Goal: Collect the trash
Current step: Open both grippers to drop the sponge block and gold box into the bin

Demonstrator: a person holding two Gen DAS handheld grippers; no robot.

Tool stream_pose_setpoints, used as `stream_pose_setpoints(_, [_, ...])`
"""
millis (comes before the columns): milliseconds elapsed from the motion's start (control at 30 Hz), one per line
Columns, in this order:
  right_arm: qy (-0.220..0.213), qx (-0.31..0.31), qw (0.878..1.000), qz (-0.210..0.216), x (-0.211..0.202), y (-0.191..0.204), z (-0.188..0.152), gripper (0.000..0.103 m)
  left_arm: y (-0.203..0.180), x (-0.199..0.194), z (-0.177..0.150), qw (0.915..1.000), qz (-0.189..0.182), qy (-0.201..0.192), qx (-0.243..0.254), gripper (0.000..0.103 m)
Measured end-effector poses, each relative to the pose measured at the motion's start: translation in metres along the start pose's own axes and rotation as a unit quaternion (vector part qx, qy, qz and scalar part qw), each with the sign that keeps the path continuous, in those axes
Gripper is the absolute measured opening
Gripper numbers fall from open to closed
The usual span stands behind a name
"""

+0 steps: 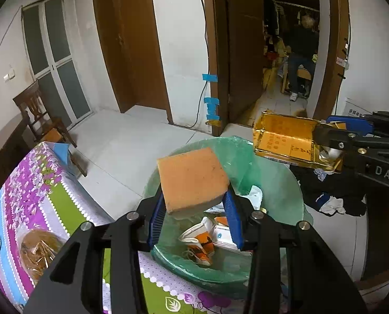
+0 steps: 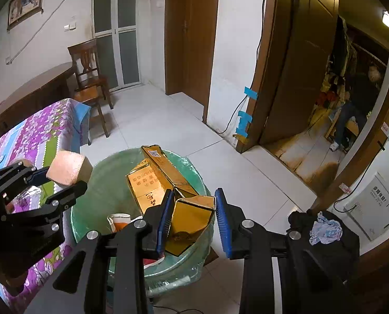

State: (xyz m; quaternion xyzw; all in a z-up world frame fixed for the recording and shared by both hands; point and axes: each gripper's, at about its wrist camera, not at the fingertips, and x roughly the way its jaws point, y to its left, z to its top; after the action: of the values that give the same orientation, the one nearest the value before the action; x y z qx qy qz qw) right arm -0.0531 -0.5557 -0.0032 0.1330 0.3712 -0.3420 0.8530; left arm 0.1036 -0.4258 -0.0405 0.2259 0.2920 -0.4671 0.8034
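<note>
Now, your left gripper [image 1: 194,217]: jaws clamped on the orange sponge [image 1: 193,178], frame centre, above the bin [image 1: 280,183].
Your right gripper [image 2: 194,222]: jaws pinching the gold box [image 2: 189,225], lower centre, over the bin.

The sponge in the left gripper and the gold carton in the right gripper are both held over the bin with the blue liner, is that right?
Not quite: the bin's liner is green, not blue, as the left wrist view shows. The rest holds: the left gripper holds the orange sponge and the right gripper holds the gold carton, both over the bin.
</note>
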Motion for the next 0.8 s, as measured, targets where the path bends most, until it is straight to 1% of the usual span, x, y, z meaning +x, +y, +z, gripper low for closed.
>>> stream_pose_setpoints(233, [0.005,0.023,1.000,0.010,0.019,-0.002,0.004,0.033,-0.002,0.005,0.002,1.0000,-0.002,0.000,0.001,0.040])
stream_pose_setpoints(267, [0.003,0.031,0.999,0.014,0.023,-0.003,0.006,0.035,-0.003,0.006,0.003,1.0000,0.000,-0.002,0.002,0.042])
stream_pose_setpoints(300, [0.001,0.038,0.999,0.019,0.025,-0.004,0.007,0.037,-0.002,0.007,0.004,1.0000,0.003,-0.003,0.002,0.044])
stream_pose_setpoints(333, [0.001,0.045,0.999,0.031,0.031,-0.004,0.008,0.039,-0.002,0.008,0.003,1.0000,0.007,-0.001,0.001,0.048])
stream_pose_setpoints(367, [0.006,0.048,0.998,0.033,0.037,-0.005,0.008,0.046,0.000,0.010,0.003,0.9999,0.013,0.001,-0.002,0.057])
stream_pose_setpoints(400, [0.009,0.052,0.998,0.032,0.042,-0.006,0.008,0.047,0.001,0.010,0.002,0.9999,0.015,0.001,-0.007,0.061])
stream_pose_setpoints(433, [0.012,0.053,0.998,0.032,0.046,-0.006,0.007,0.047,0.002,0.010,0.001,0.9998,0.015,0.003,-0.010,0.062])
stream_pose_setpoints(567, [0.018,0.049,0.998,0.029,0.055,-0.005,0.005,0.047,0.004,0.011,-0.003,0.9999,0.011,0.008,-0.011,0.062])
stream_pose_setpoints(800, [0.016,0.050,0.998,0.025,0.054,-0.007,-0.001,0.047,-0.001,0.008,-0.005,0.9999,0.010,0.005,-0.004,0.062])
